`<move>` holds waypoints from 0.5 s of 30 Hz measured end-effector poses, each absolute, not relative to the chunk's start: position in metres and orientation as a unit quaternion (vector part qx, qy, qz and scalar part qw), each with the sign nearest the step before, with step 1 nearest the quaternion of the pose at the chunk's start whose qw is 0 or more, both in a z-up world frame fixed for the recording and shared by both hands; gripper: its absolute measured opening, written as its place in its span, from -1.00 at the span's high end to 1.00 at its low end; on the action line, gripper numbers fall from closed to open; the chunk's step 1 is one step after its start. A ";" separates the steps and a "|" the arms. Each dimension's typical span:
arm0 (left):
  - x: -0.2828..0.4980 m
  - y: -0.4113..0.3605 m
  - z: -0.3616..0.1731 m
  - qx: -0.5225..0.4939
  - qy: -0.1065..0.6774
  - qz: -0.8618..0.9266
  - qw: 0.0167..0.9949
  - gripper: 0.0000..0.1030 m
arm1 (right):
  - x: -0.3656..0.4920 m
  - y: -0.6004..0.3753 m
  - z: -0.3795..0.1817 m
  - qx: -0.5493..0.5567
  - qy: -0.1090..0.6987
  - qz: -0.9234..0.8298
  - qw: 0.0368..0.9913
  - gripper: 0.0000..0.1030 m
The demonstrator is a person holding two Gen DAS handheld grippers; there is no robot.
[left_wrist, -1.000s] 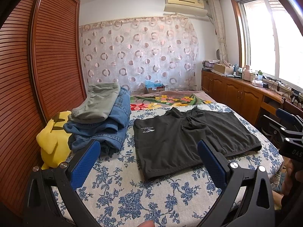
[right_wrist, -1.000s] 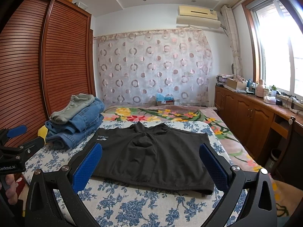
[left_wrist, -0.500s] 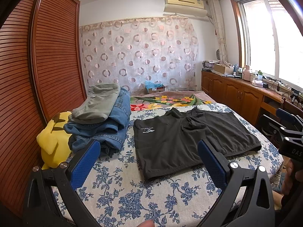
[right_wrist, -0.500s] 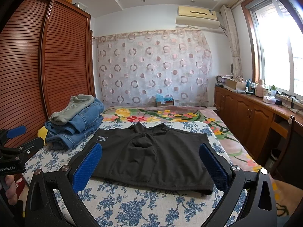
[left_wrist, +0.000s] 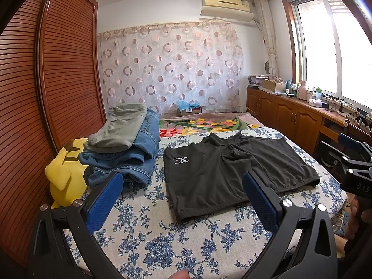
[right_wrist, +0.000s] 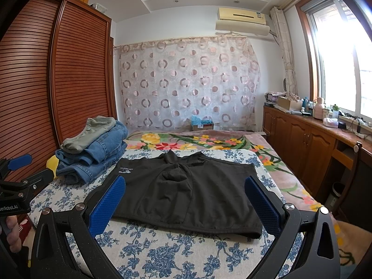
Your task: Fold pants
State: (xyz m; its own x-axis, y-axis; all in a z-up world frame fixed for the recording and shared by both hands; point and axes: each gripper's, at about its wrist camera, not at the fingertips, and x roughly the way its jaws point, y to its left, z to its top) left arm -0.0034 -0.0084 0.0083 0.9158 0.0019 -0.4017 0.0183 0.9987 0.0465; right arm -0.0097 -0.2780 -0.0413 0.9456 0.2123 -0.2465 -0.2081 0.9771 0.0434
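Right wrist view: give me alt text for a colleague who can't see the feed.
Black shorts lie spread flat on a blue floral bedspread, framed by the open, empty right gripper hovering near their hem. Folded jeans with a grey-green garment on top sit at the left.

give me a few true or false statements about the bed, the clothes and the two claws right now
1. The black shorts lie spread flat on the blue-flowered bed cover. True.
2. The left claw is shut on the shorts. False: it is open and holds nothing.
3. A grey-green garment tops the stack of blue jeans. True.
4. The right claw grips a trouser leg. False: it is open, short of the cloth.
5. The yellow plush toy sits on the shorts. False: it is beside the jeans.
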 end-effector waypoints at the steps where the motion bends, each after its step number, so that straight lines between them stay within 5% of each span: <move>1: -0.003 -0.008 0.008 0.025 0.205 -0.004 0.978 -0.99 | -0.010 -0.278 -0.041 0.009 0.126 0.107 0.986 -0.99; 15: -0.004 -0.009 0.008 0.025 0.204 -0.004 0.979 -0.99 | -0.011 -0.278 -0.041 0.008 0.126 0.107 0.986 -0.99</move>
State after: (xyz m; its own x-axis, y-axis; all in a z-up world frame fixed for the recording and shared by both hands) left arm -0.0038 -0.0086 0.0083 0.9169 0.0032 -0.3991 0.0175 0.9987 0.0482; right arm -0.0106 -0.2782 -0.0413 0.9453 0.2127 -0.2471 -0.2087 0.9770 0.0429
